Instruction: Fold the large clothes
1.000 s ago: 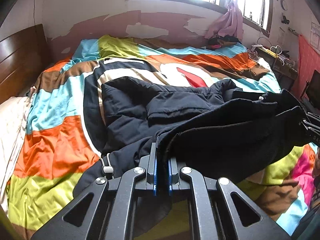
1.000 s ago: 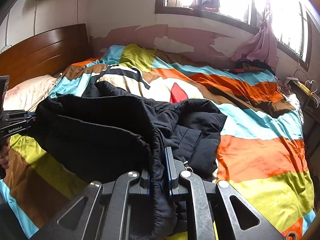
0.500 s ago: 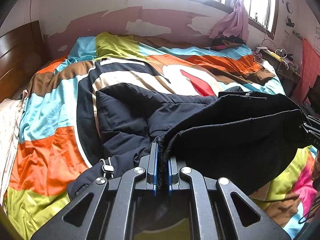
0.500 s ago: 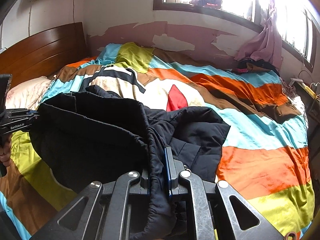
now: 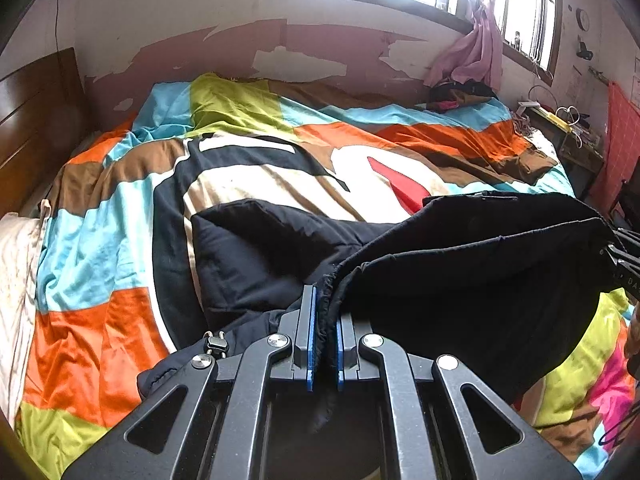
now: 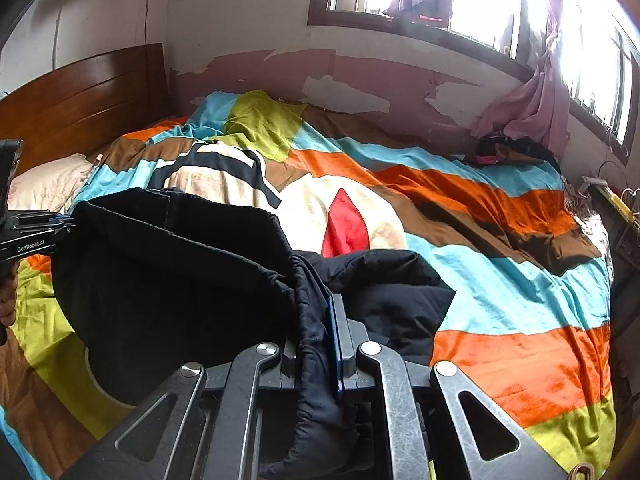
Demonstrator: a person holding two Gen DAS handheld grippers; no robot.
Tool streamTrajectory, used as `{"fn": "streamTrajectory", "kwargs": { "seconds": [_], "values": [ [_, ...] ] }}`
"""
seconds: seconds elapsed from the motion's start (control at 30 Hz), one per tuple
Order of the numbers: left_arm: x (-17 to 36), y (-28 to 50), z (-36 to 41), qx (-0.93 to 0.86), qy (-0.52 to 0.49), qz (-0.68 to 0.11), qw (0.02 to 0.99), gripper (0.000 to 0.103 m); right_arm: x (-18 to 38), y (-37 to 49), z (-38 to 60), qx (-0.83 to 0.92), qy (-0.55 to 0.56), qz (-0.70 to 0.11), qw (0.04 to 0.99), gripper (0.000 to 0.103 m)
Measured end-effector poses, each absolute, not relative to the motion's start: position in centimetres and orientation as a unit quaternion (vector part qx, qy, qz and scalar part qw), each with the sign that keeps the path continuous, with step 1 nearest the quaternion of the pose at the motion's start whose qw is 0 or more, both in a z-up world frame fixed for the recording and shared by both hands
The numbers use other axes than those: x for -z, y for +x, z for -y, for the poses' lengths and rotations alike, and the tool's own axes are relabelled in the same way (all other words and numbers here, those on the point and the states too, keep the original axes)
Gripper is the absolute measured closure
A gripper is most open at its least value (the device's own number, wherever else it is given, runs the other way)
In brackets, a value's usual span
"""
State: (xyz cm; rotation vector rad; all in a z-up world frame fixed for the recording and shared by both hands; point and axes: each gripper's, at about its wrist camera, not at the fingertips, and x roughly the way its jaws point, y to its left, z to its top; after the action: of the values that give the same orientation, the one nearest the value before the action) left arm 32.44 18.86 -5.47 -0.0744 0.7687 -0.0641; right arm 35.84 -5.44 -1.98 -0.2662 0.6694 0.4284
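Your left gripper (image 5: 323,312) is clamped on the bunched hem of the black jacket (image 5: 460,292), blue pads nearly together with only fabric between them. Your right gripper (image 6: 326,320) is likewise pinched tight on a gathered fold of the same hem. Between the two grips the jacket's edge hangs lifted above the striped quilt (image 6: 500,280); the rest of the garment lies on the quilt, just below the quilt's red patch (image 6: 346,226). The wooden headboard (image 6: 80,96) stands beyond the quilt's far left edge.

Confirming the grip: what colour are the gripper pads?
Blue pads, clearest in the left wrist view, pinching the black jacket.
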Motion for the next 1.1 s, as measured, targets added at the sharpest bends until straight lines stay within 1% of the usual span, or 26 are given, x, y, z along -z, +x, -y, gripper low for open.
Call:
{"fn": "streamTrajectory", "kwargs": {
  "seconds": [0.6, 0.77, 1.1],
  "values": [
    [4.8, 36.7, -18.8, 0.031, -0.013, -0.373, 0.927, 0.097, 2.2, 40.5, 5.3, -0.196, -0.116, -0.328, 0.917, 0.093],
    [5.9, 38.4, -18.7, 0.031, -0.004, -0.383, 0.923, 0.097, 3.2, 42.4, 5.5, -0.193, -0.11, -0.343, 0.913, 0.093],
    [9.3, 42.2, -19.9, 0.024, -0.022, -0.422, 0.906, 0.097, 6.0, 46.7, 4.6, -0.192, -0.115, -0.391, 0.893, 0.093]
  ]
}}
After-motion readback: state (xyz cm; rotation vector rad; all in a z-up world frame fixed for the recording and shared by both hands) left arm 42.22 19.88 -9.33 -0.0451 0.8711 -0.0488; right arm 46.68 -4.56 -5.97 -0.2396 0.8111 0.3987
